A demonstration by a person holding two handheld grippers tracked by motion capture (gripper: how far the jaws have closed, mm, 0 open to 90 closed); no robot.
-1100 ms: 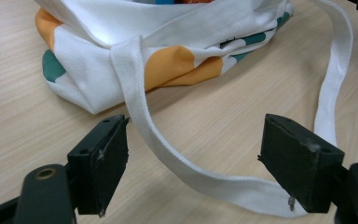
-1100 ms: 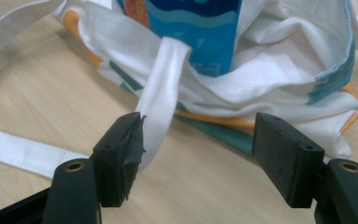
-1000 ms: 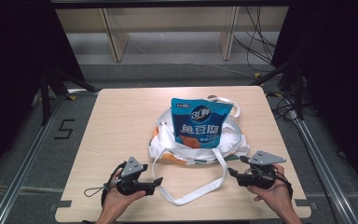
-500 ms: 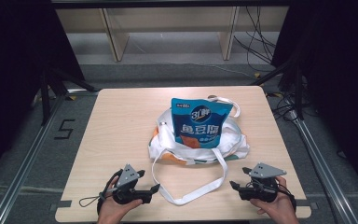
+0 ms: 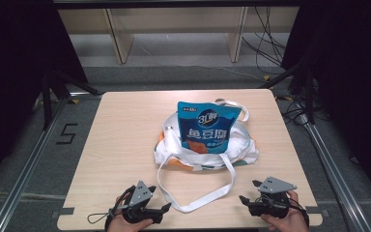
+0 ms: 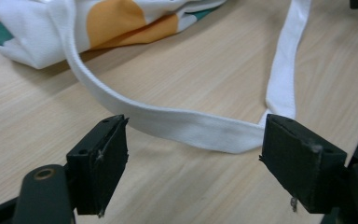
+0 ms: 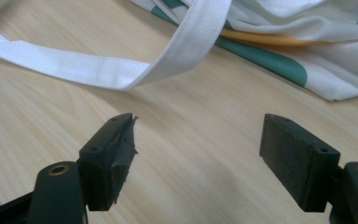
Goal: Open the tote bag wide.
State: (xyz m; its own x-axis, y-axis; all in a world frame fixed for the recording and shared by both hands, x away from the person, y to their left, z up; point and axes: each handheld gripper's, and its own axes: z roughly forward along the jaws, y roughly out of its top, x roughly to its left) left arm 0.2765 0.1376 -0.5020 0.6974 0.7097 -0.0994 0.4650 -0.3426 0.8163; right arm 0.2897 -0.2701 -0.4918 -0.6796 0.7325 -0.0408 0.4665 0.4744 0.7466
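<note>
While both grippers sit at the table's (image 5: 116, 145) near edge, the left gripper (image 5: 165, 209) and right gripper (image 5: 242, 199) gape wide and empty. To lift well, each should close squarely across the white strap (image 5: 200, 200) lying between them. The tote bag (image 5: 174, 154) mid-table holds a blue snack pouch (image 5: 207, 126), upright and half out

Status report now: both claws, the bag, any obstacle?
Left claw open, empty. Right claw open, empty. Snack pouch sits in tote bag; strap loops toward left claw. Nothing blocking.
</note>
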